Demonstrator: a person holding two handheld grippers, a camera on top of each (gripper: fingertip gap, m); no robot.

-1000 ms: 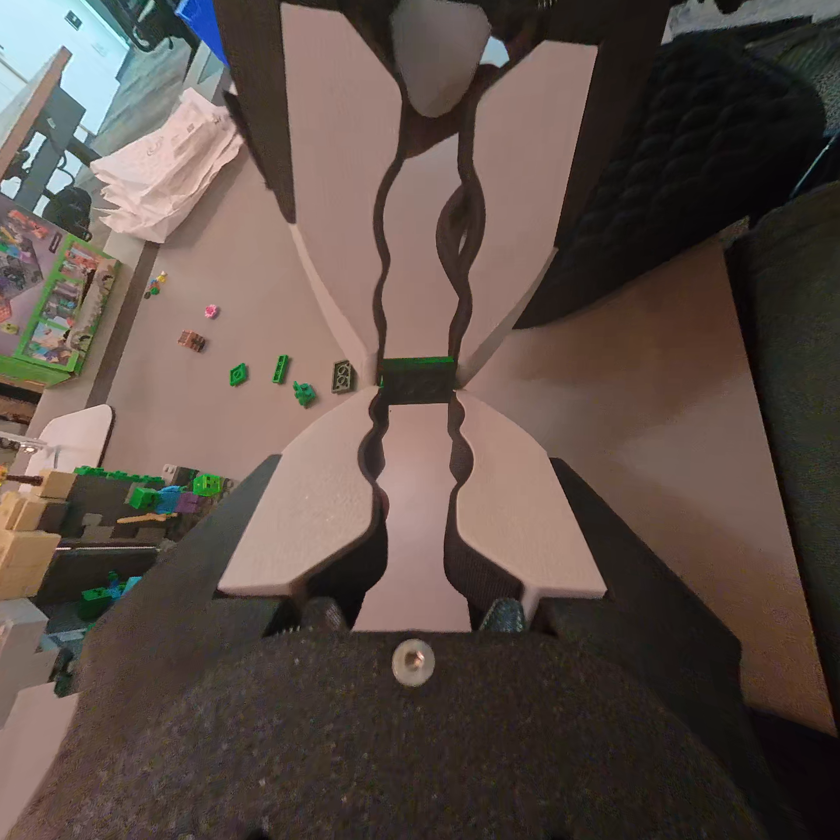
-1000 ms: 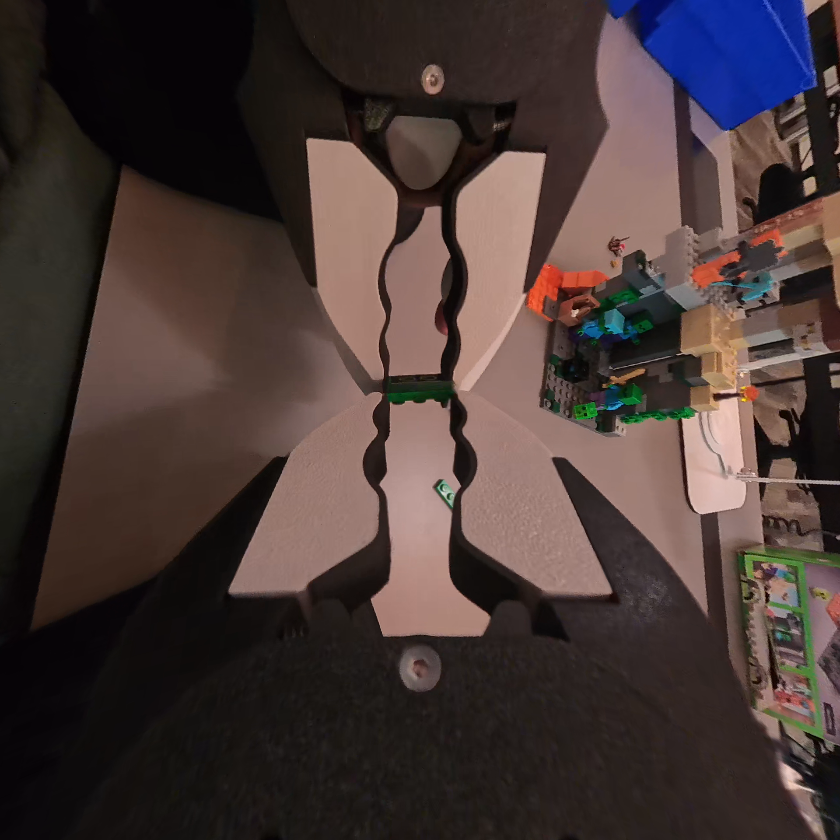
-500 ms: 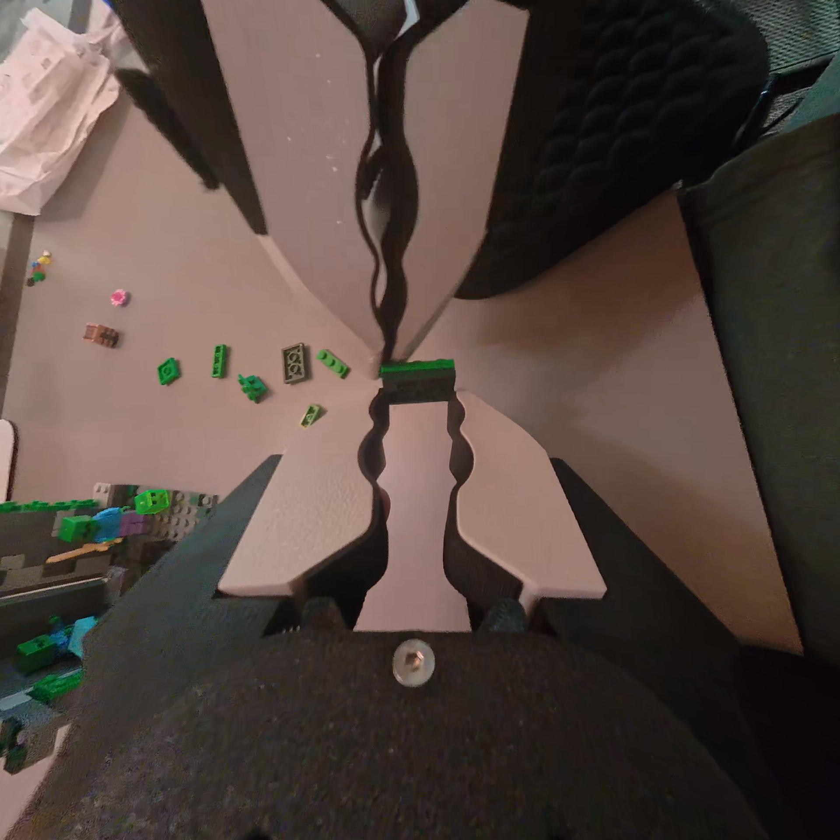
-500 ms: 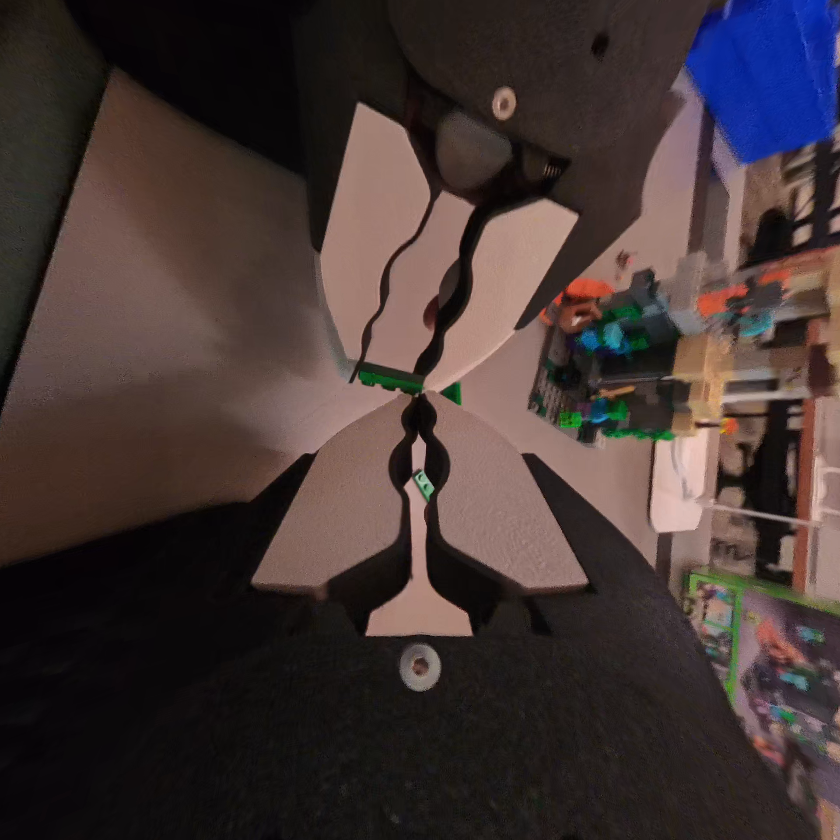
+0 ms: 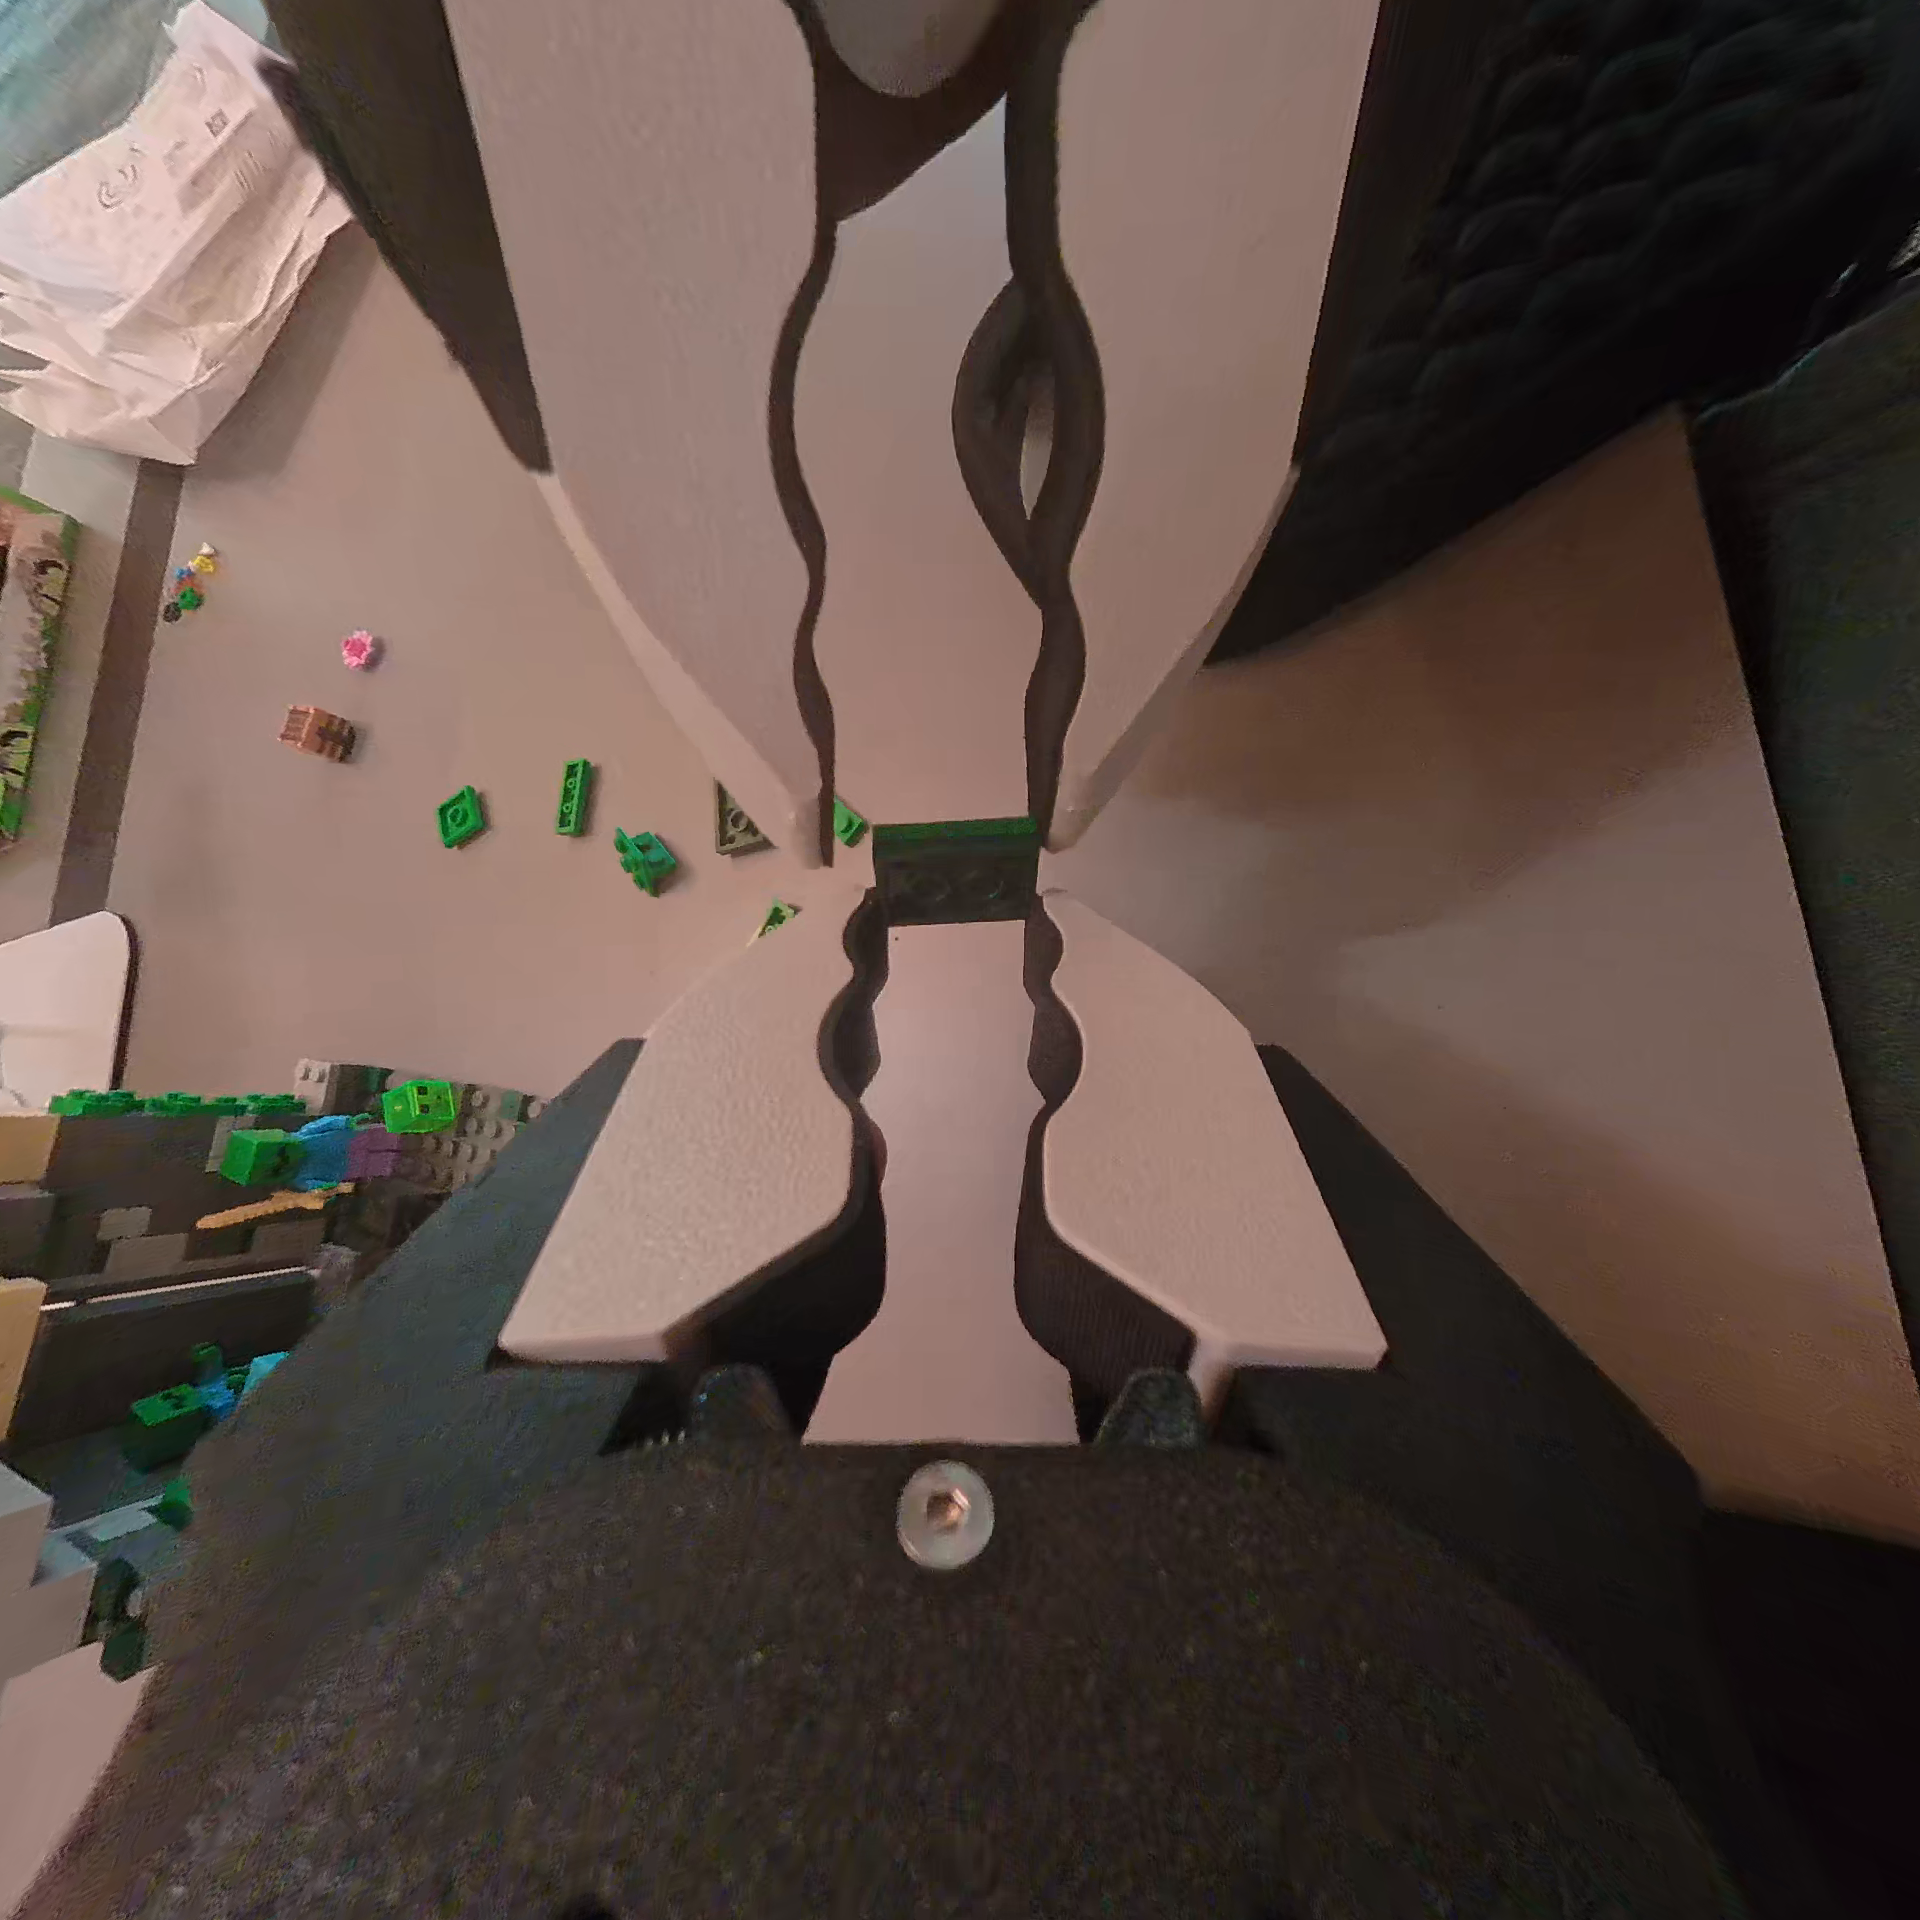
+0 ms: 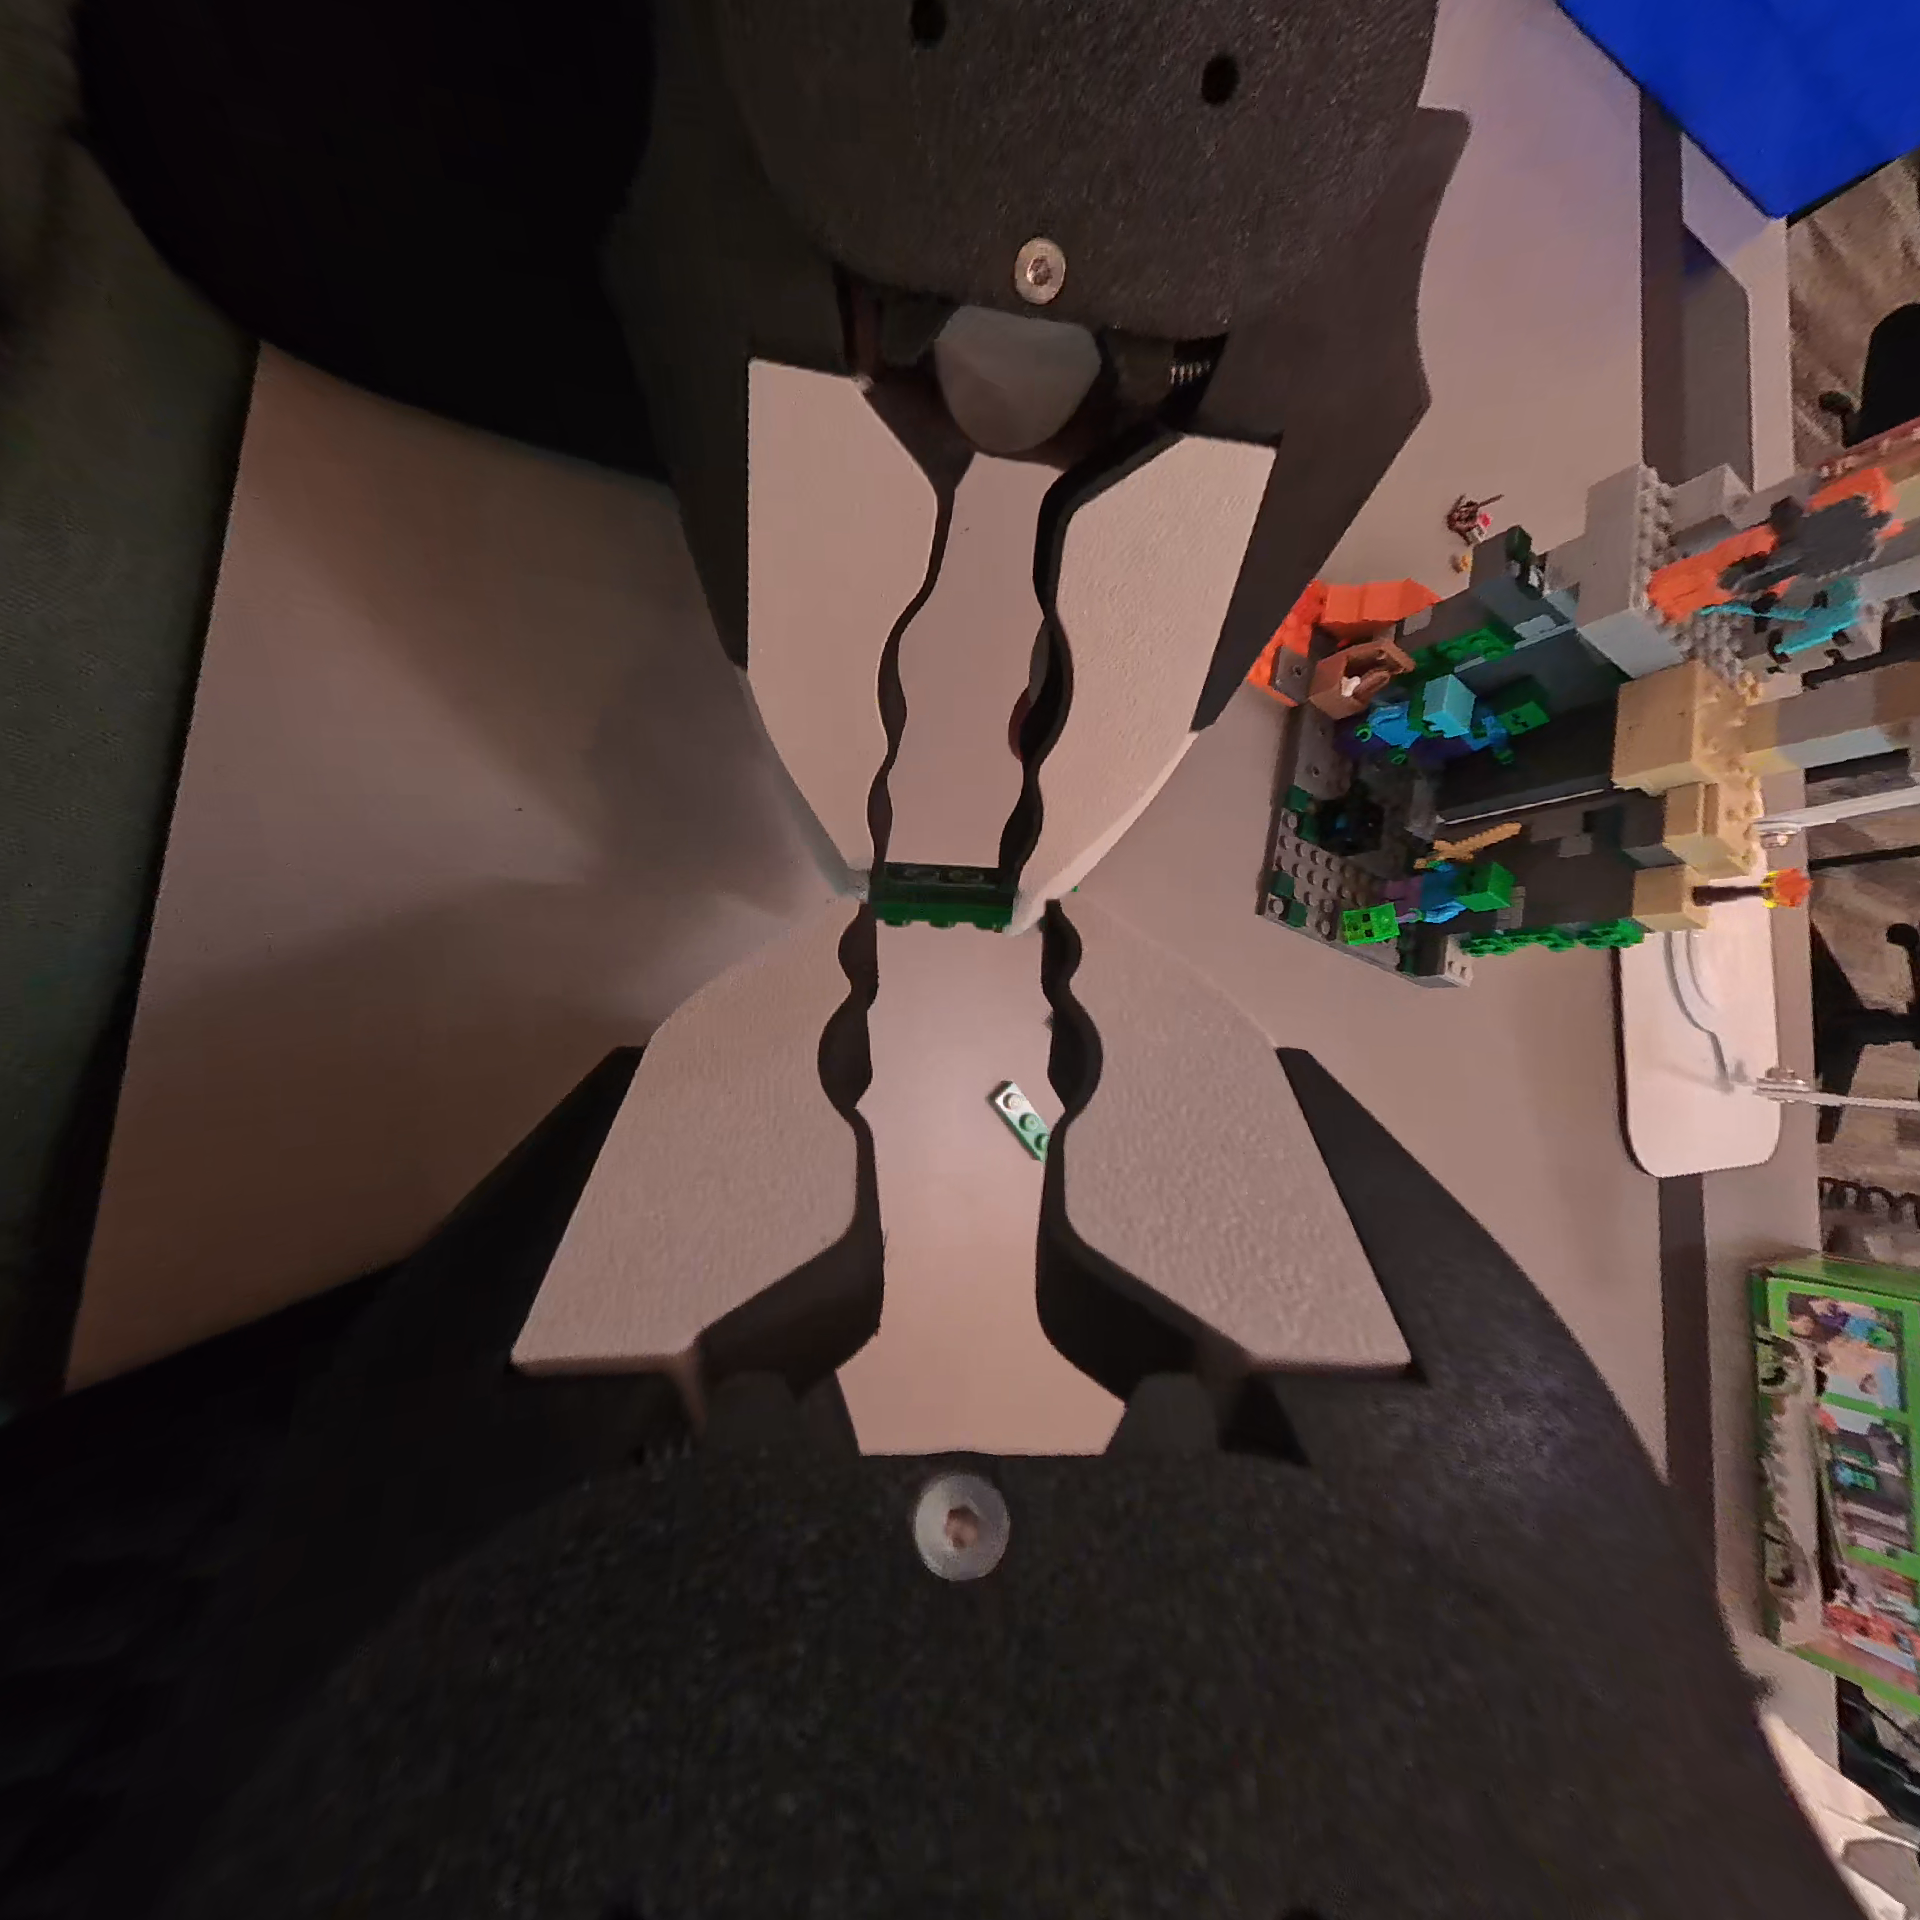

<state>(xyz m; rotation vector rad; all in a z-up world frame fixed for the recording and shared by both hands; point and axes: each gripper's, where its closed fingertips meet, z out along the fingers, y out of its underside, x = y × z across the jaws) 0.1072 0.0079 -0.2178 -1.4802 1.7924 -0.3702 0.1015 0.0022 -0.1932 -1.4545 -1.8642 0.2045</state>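
Note:
My left gripper [image 5: 954, 902] is shut on a small green brick plate [image 5: 954, 868] and holds it by its two ends above the pale table [image 5: 1403, 935]. My right gripper [image 5: 935, 831] faces it tip to tip. Its jaws stand open, a little wider than the plate, with a gap on one side. In the right wrist view the plate [image 6: 940, 896] sits between the left gripper's fingertips [image 6: 940, 878], just ahead of my open right gripper [image 6: 951, 920]. A small loose green plate [image 6: 1023, 1117] lies on the table under the right gripper.
Several loose green pieces [image 5: 571, 795], a pink flower piece [image 5: 360, 649] and a brown piece [image 5: 320, 732] lie to the left. A built brick model [image 6: 1507, 810] stands nearby, with a green box [image 6: 1839, 1475], a blue bin [image 6: 1766, 94] and crumpled paper [image 5: 156, 270] around it. Only a small space, under 4 cm, lies between the two pairs of fingers. The brown piece [image 5: 320, 732] is about 30 centimeters from both grippers' fingertips.
The right gripper, shut and tilted half a second ago, has opened and come back straight, tip to tip with the left. The left gripper kept hold of the green plate.

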